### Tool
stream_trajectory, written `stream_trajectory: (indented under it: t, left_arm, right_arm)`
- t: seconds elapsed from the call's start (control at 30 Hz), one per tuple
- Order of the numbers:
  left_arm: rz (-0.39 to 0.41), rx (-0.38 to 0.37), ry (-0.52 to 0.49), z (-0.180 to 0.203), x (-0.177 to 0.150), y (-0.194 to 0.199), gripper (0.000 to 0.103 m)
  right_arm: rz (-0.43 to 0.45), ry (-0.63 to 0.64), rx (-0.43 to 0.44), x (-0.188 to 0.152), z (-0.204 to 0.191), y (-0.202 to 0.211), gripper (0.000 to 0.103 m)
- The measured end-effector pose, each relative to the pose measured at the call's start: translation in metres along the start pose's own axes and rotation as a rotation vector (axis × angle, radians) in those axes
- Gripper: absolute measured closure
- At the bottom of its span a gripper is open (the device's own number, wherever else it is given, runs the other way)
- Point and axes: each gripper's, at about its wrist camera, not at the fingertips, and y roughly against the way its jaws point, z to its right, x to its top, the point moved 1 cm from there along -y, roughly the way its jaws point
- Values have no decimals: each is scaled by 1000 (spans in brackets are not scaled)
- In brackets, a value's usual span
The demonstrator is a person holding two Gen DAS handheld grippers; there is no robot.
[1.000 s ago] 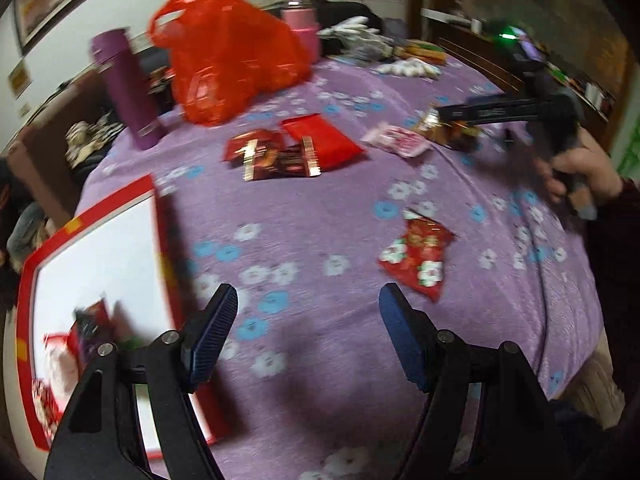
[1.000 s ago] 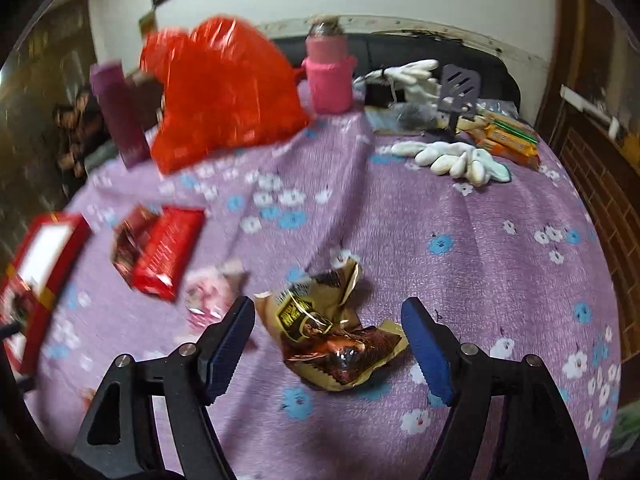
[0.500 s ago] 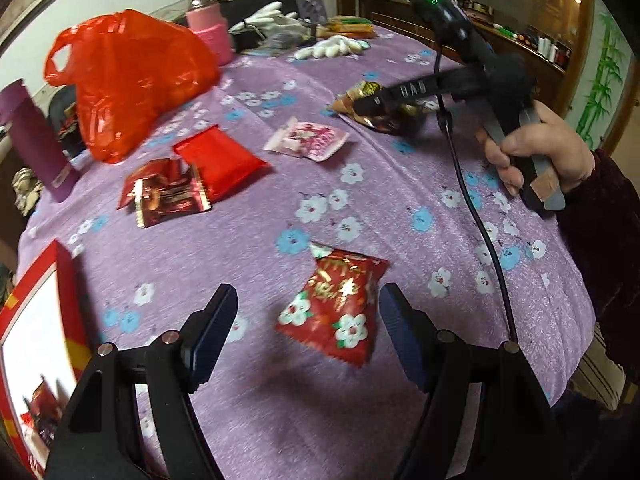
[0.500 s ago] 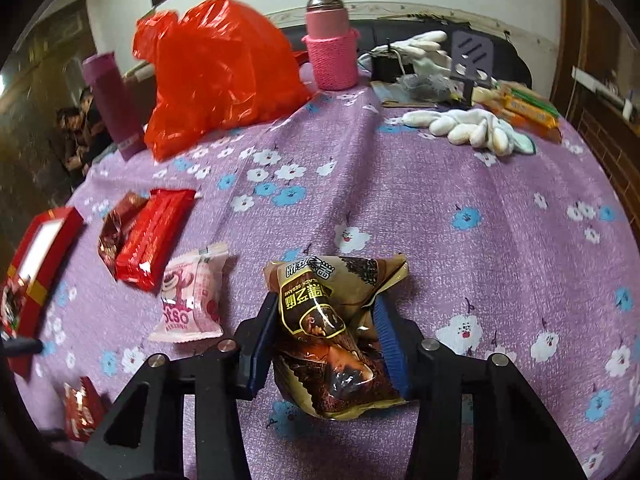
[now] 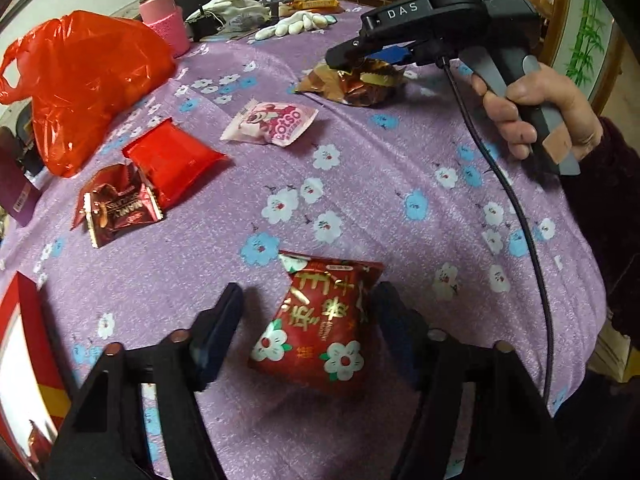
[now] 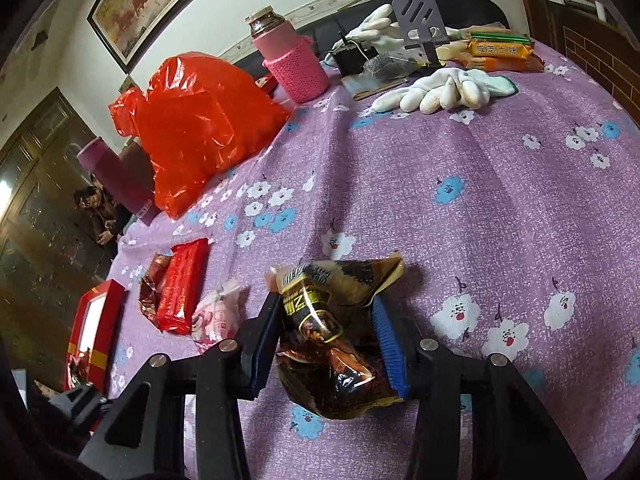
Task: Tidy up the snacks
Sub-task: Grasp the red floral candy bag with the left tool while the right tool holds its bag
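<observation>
on a flowered purple tablecloth [image 5: 360, 184], the left gripper [image 5: 308, 316] straddles a red floral snack packet [image 5: 320, 320] lying near the table's near edge, its long axis running away between the jaws; they have just been closing, the right pad at its edge, the left pad short of it. farther right, the right gripper [image 6: 328, 332] is clenched on a brown snack packet [image 6: 332, 332], lengthwise between its pads

I can't see all of the red box [image 5: 24, 344] – left edge crops it – and its contents [image 6: 78, 364] are too small to identify.
</observation>
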Motion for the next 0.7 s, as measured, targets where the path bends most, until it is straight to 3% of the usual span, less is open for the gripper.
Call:
stream_trajectory:
  t: [0.1, 0.3, 0.43, 0.6, 0.7]
  left_arm:
    - [10, -25, 19, 1, 0, 1, 60]
    - [31, -23, 40, 3, -4, 5, 69]
    - [42, -21, 78, 1, -8, 9, 70]
    - [45, -7, 149, -9, -12, 10, 71]
    - [51, -2, 186, -15, -13, 11, 71]
  right_arm:
    - [13, 1, -2, 1, -1, 2, 58]
    - [-15, 19, -1, -1, -3, -2, 61]
    - [-34, 74, -19, -4, -13, -6, 55]
    - [-59, 220, -67, -13, -35, -11, 36]
    - [-51, 272, -116, -17, -41, -14, 39]
